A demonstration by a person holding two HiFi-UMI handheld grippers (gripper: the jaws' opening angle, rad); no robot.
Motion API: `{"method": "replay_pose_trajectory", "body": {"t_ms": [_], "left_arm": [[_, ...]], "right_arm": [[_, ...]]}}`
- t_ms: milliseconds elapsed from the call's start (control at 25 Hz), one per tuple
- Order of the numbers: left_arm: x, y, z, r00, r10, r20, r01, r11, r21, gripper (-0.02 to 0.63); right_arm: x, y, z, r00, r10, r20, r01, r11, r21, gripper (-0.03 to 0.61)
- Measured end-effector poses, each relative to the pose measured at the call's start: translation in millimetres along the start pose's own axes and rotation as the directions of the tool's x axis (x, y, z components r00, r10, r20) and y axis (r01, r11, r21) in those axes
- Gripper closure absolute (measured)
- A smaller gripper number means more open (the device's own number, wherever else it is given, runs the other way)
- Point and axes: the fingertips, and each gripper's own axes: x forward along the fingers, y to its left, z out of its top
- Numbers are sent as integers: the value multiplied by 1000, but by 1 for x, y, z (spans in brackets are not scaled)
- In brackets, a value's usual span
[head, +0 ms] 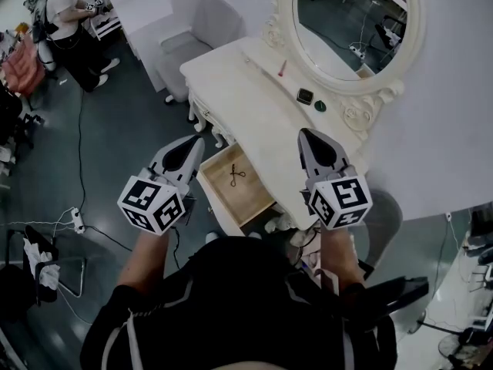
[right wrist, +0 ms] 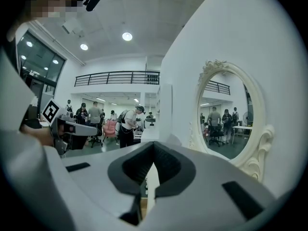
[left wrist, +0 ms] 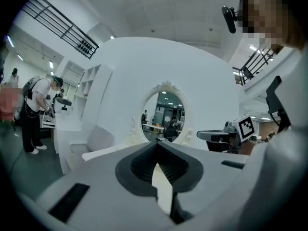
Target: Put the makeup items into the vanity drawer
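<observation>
Two hand-held grippers: the left hand-held gripper and the right hand-held gripper each have their jaws pressed together on nothing.
Gripper places: left at 9 o'clock of the drawer, right at 3 o'clock.
Drawer: pulled open at the counter's front, pale bare wood inside.
Inside drawer: one thin black scissor-like tool, lying flat.
Counter: cream-white with carved edges; the oval mirror is at 1 o'clock.
On counter: a slim red stick at 12 o'clock of the drawer; a black square compact nearer; a dark green round piece just beside it at 4 o'clock.
</observation>
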Motion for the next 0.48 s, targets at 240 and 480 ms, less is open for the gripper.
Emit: {"method": "replay_pose_trajectory", "body": {"t_ms": [240,480], "left_arm": [[-1,5,-2,1000,-2,24,2,1000,-23,611],[0,10,-3,999,28,24,-29,1000,4,611]], "right_arm": [[1,2,-2,1000,14,-12,-14,1000,-9,575],[4,3,-3,1000,19,-14,-19,1000,-8,575]]}}
